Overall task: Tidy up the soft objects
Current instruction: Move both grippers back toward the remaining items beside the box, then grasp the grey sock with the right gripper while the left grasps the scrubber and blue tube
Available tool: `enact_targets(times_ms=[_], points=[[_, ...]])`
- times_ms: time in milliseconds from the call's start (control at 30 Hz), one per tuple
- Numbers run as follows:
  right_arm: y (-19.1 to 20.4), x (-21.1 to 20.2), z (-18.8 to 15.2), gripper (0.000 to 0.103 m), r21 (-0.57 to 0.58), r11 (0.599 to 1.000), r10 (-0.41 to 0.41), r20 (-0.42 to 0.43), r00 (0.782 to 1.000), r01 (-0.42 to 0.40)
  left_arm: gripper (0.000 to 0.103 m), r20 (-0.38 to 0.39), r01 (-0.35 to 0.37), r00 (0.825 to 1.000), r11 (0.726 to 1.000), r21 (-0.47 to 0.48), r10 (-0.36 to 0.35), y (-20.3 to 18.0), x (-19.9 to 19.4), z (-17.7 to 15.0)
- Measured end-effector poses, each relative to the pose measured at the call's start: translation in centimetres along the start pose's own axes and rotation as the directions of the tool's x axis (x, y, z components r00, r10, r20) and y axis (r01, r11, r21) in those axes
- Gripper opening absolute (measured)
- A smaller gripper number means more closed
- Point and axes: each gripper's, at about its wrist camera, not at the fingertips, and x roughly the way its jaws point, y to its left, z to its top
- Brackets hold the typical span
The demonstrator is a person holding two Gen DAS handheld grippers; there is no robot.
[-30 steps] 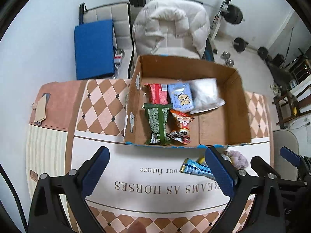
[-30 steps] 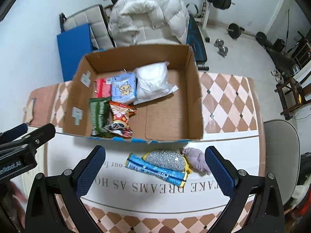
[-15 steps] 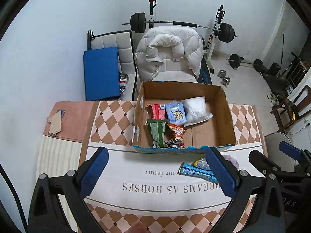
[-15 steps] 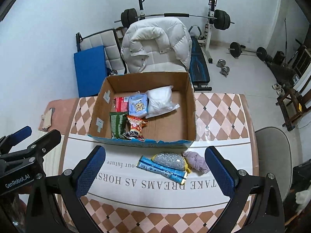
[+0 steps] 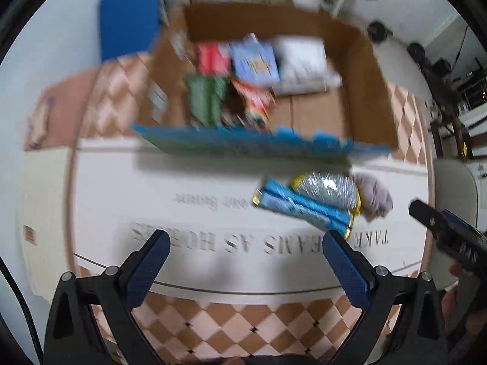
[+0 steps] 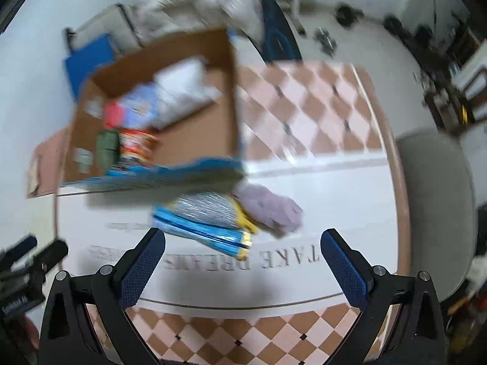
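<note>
A blue packet (image 5: 301, 208) (image 6: 207, 231), a silver and yellow pouch (image 5: 330, 190) (image 6: 207, 210) and a lilac soft bundle (image 5: 374, 197) (image 6: 271, 210) lie together on the table in front of a cardboard box (image 5: 359, 97) (image 6: 225, 97). The box holds several packets: red, blue, green, orange and a white bag (image 5: 304, 67). My left gripper (image 5: 243, 261) is open and empty, above the table, left of the pile. My right gripper (image 6: 243, 258) is open and empty, just short of the pile. Both views are motion-blurred.
The table (image 5: 213, 319) has a checkered cloth with a white printed panel. A chair (image 6: 435, 206) stands at the right. A white jacket (image 6: 197, 3), a blue mat (image 5: 131, 18) and weights lie behind the table.
Both grippers have dropped fast toward the table and the pile, which now looks larger and nearer. The right gripper has swung over the pile. Both stay open.
</note>
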Motion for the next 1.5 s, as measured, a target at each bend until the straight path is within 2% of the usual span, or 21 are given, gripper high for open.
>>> enact_targets(times_ms=[167,333,367,400,433,467,500,567,600,633,867,1033,1200,1233,1267,1300,1367,1433,1500], points=[[-4.2,6.7,0.9,0.099,0.112,0.993,0.039,-0.073,0.997,-0.031,0.103,-0.087,-0.019,0.996,0.999,0.03,0.021,-2.6,4.8,0.2],[-5.2,11.6,2.2,0.098,0.115,0.992,0.071,-0.121,0.99,-0.057,0.102,-0.134,0.026,0.991,1.0,-0.011,-0.027,-3.8,7.1,1.3],[-5.3,12.4,2.5,0.093,0.112,0.992,0.076,-0.131,0.988,-0.061,0.102,-0.138,0.03,0.99,0.999,-0.015,-0.032,-4.1,7.4,1.5],[-5.2,13.2,2.6,0.079,0.105,0.992,0.078,-0.146,0.986,-0.063,0.102,-0.139,0.031,0.99,0.999,-0.015,-0.033,-4.4,7.6,1.6],[-5.2,14.1,2.7,0.072,0.1,0.993,0.075,-0.172,0.982,-0.059,0.102,-0.138,0.027,0.99,1.0,-0.013,-0.029,-4.6,7.6,1.7],[-5.2,14.7,2.6,0.064,0.114,0.988,0.12,-0.191,0.974,-0.1,0.102,-0.135,0.026,0.99,1.0,-0.011,-0.028,-4.7,7.6,1.7],[-5.1,14.9,2.4,0.057,0.139,0.98,0.167,-0.203,0.965,-0.14,0.102,-0.132,0.024,0.991,1.0,-0.013,-0.026,-4.6,7.6,1.6],[-4.2,14.9,1.8,0.052,0.12,0.984,0.156,-0.219,0.963,-0.132,0.102,-0.135,0.02,0.991,1.0,-0.021,-0.022,-4.3,7.8,1.7],[-3.4,15.0,1.2,0.038,0.098,0.987,0.15,-0.23,0.962,-0.13,0.102,-0.141,0.02,0.99,0.999,-0.034,-0.025,-4.0,7.9,1.6],[-2.9,15.2,0.8,0.036,0.092,0.986,0.154,-0.244,0.957,-0.136,0.102,-0.145,0.021,0.989,0.999,-0.044,-0.027,-3.7,7.8,1.6],[-0.4,16.3,-2.6,0.033,0.149,0.956,0.287,-0.317,0.904,-0.251,0.102,-0.153,0.029,0.987,0.994,-0.107,-0.045,-2.2,8.2,2.2],[-1.1,15.9,-3.2,0.033,0.164,0.958,0.275,-0.298,0.914,-0.235,0.102,-0.163,0.043,0.984,0.984,-0.176,-0.072,-3.2,10.1,2.5],[-2.0,15.1,-4.1,0.032,0.144,0.974,0.211,-0.278,0.937,-0.177,0.102,-0.189,0.001,0.981,0.984,-0.177,-0.035,-5.4,13.0,2.7],[-2.3,15.0,-4.2,0.032,0.146,0.975,0.205,-0.28,0.938,-0.169,0.099,-0.189,-0.016,0.982,0.986,-0.164,-0.016,-5.8,13.6,2.7],[-2.8,14.8,-4.3,0.032,0.144,0.977,0.194,-0.281,0.94,-0.158,0.091,-0.188,-0.035,0.982,0.989,-0.144,0.007,-6.1,14.0,2.6],[-3.1,14.7,-4.4,0.031,0.137,0.98,0.18,-0.28,0.943,-0.146,0.073,-0.192,-0.06,0.981,0.992,-0.115,0.037,-6.3,14.5,2.4],[-3.8,14.4,-4.7,0.031,0.128,0.984,0.155,-0.286,0.946,-0.123,0.067,-0.171,-0.077,0.983,0.994,-0.082,0.062,-6.2,14.6,1.9],[-4.4,14.2,-5.1,0.03,0.123,0.986,0.146,-0.295,0.944,-0.114,0.048,-0.142,-0.083,0.987,0.996,-0.032,0.078,-5.9,13.9,1.1],[-5.0,13.9,-5.3,0.029,0.113,0.988,0.137,-0.301,0.944,-0.108,0.037,-0.146,-0.093,0.985,0.996,0.015,0.094,-4.9,13.3,-0.1]])
